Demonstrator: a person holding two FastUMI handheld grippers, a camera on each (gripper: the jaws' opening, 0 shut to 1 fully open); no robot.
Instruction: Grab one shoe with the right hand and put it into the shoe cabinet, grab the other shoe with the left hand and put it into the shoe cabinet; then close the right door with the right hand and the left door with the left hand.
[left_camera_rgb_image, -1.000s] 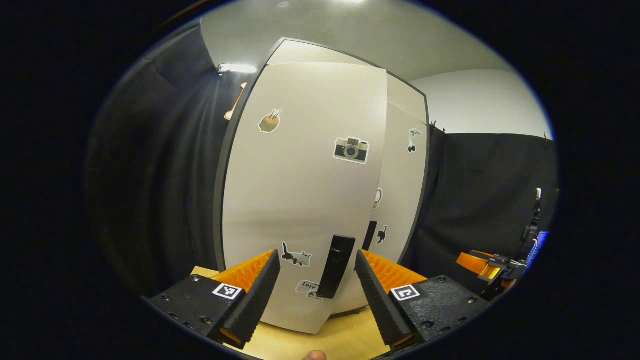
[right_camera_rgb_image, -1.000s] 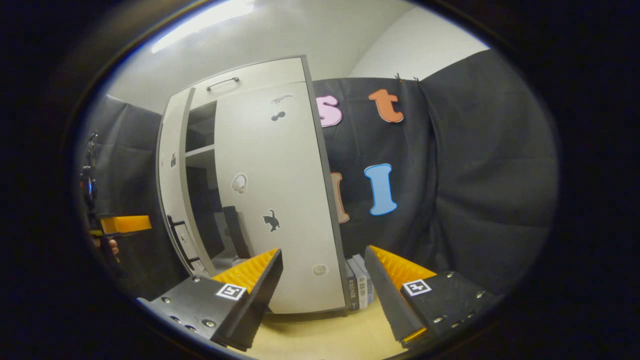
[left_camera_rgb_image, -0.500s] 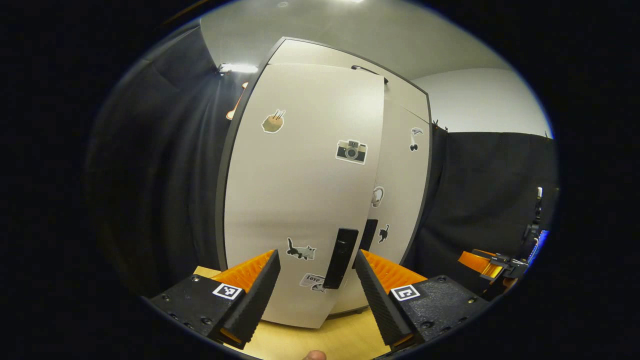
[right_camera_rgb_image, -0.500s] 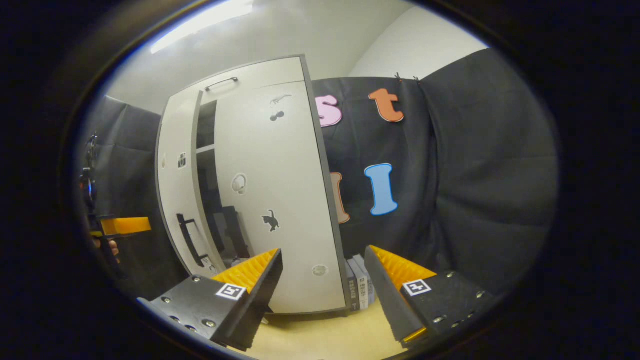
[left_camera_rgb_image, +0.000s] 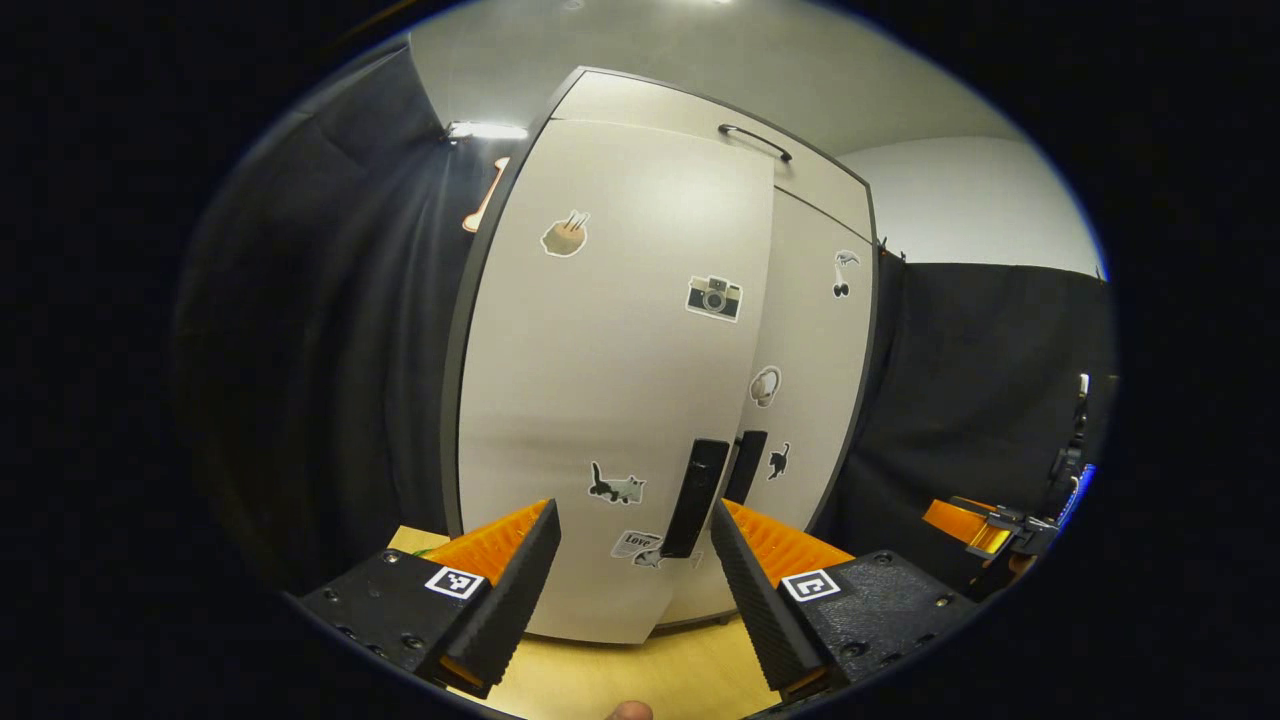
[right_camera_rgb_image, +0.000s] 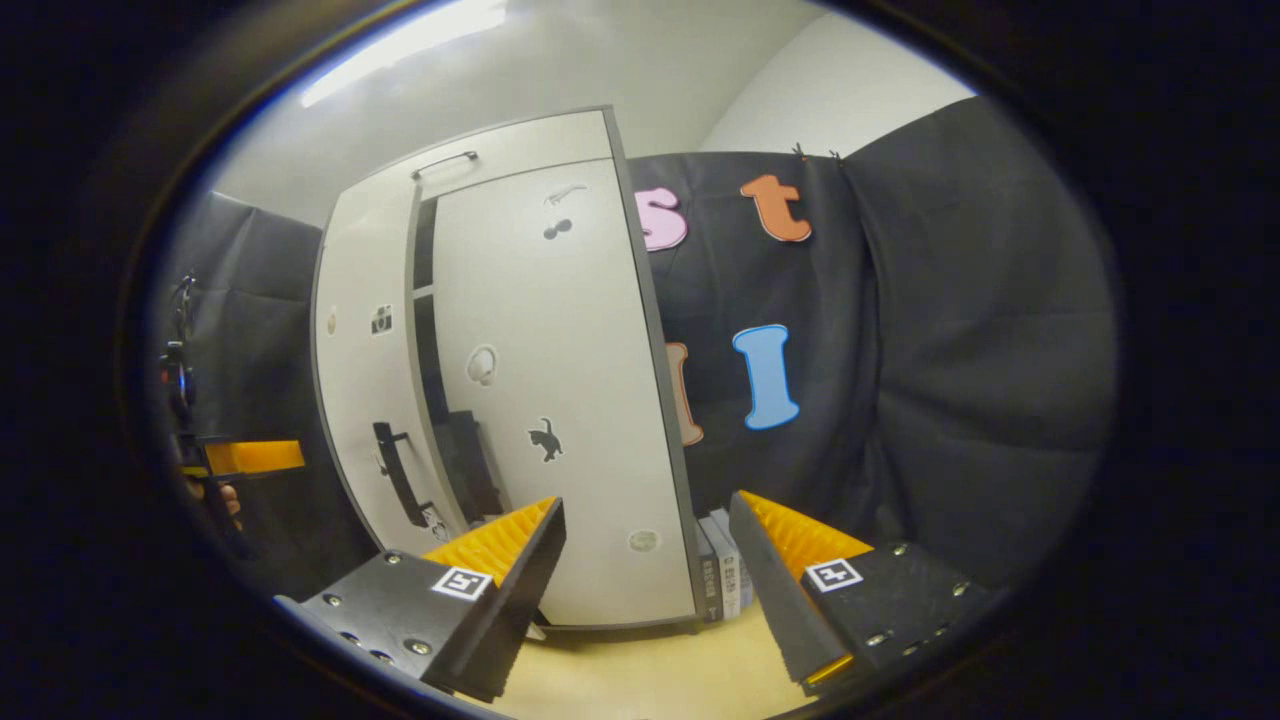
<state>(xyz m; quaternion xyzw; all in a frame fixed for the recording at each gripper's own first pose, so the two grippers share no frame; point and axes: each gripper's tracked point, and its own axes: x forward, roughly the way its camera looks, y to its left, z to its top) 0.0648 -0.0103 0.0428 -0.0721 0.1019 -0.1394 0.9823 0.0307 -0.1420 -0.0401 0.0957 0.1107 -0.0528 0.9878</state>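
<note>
Left door has swung nearly shut over the last second, a thin dark gap left beside the closed right door of the shoe cabinet; shoes presumably inside, hidden. Left gripper and right gripper both spread wide, empty, off the doors; last step almost done. Light wooden floor, black cloth booth wall, books beside the cabinet.

Left gripper level, jaws spread wide, nothing between them, right gripper likewise agape and empty, a fingertip peeking at the bottom edge
</note>
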